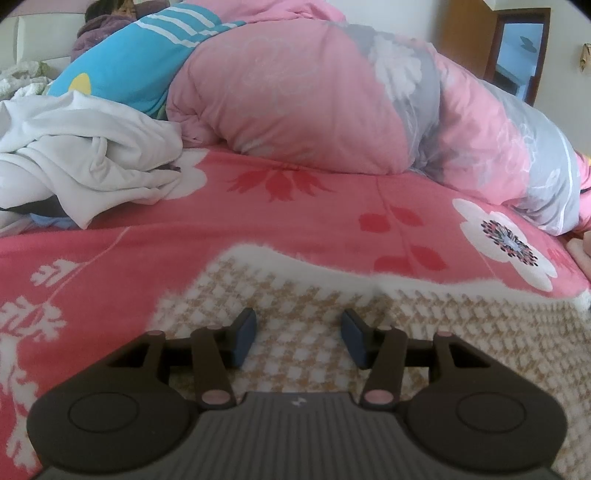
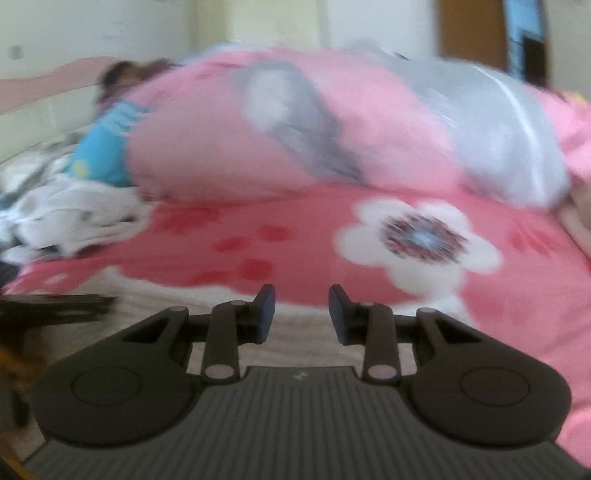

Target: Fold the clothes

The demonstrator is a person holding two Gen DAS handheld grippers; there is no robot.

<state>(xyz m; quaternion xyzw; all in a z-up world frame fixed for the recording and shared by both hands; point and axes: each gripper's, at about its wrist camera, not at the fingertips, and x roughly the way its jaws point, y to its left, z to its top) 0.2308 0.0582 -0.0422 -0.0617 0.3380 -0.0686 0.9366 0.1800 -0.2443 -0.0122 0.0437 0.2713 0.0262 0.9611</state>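
Note:
A beige-and-white houndstooth garment (image 1: 332, 314) with a fluffy white edge lies flat on the pink flowered bed sheet (image 1: 258, 221). In the left wrist view my left gripper (image 1: 299, 339) hovers just over this garment, open, with nothing between its blue pads (image 1: 243, 338). The right wrist view is blurred by motion. In it my right gripper (image 2: 301, 314) is open and empty above the garment's pale far edge (image 2: 303, 350), with the sheet's white flower (image 2: 421, 236) ahead of it.
A heap of crumpled white clothes (image 1: 85, 162) lies at the left on the bed. A bulky pink-and-grey duvet (image 1: 295, 103) fills the back, with a blue striped pillow (image 1: 129, 66) and a person (image 1: 107, 11) behind it. A dark blurred shape (image 2: 55, 306) sits at the left.

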